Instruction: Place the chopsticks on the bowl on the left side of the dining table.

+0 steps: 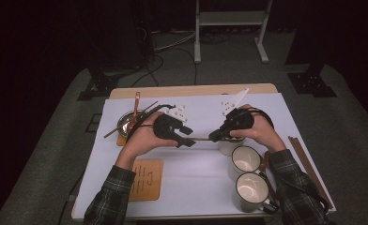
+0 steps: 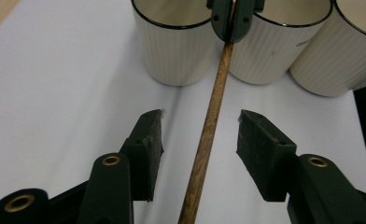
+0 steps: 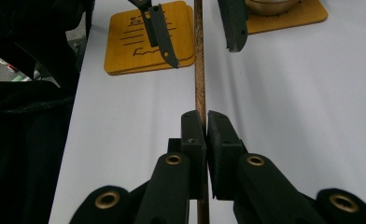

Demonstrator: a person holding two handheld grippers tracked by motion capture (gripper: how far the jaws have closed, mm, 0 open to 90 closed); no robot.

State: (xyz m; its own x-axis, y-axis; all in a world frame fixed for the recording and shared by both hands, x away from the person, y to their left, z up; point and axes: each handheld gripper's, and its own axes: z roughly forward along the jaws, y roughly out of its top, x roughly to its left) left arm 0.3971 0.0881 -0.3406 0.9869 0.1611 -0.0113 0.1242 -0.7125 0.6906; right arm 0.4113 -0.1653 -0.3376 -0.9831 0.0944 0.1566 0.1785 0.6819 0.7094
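Tongs on the right (image 3: 204, 126) are pinched on a wooden chopstick (image 2: 209, 126), which is held level above the white tabletop (image 1: 196, 178) near its middle, so that its free end is offered across. Left tongs (image 2: 200, 140) are spread around that stick without touching it, apparently positioned for a handover. Three cream mugs (image 2: 176, 42) are grouped toward the right edge.

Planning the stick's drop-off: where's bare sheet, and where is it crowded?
Free: the white sheet between the bamboo coaster and the mugs; also the far strip behind both grippers. Crowded: the right edge by the mugs, and the far-left corner around the metal bowl.
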